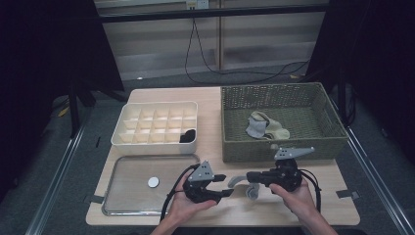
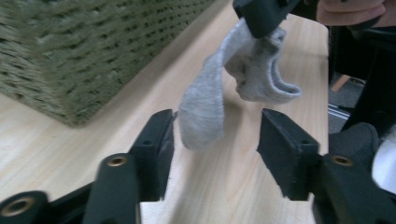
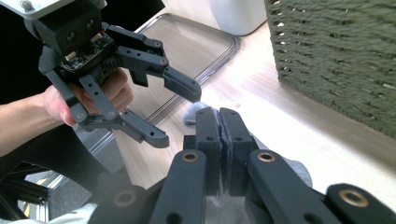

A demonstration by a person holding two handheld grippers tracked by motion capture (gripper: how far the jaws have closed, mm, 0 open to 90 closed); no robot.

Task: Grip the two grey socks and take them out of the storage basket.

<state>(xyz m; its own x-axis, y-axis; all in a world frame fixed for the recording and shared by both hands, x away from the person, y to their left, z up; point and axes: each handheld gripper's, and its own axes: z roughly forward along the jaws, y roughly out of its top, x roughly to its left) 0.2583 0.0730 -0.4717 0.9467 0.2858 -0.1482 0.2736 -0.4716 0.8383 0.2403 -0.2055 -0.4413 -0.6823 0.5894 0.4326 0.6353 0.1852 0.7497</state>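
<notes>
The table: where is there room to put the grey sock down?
The metal tray is bare except a white disc. The table is bare right of the right gripper. The wicker basket has room beside its socks. It's crowded between the grippers.

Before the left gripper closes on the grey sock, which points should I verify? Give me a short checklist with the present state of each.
1. Right gripper shut on the grey sock: ok.
2. Sock's hanging end between the left gripper jaws: ok.
3. Left pads pressing on the sock: not ok; one pad is at the cloth, the other apart.
4. Sock lifted off the table: ok.
5. Wicker basket away from both grippers: ok.
6. Which part of the sock hangs down, toe or cuff: cannot tell.
</notes>
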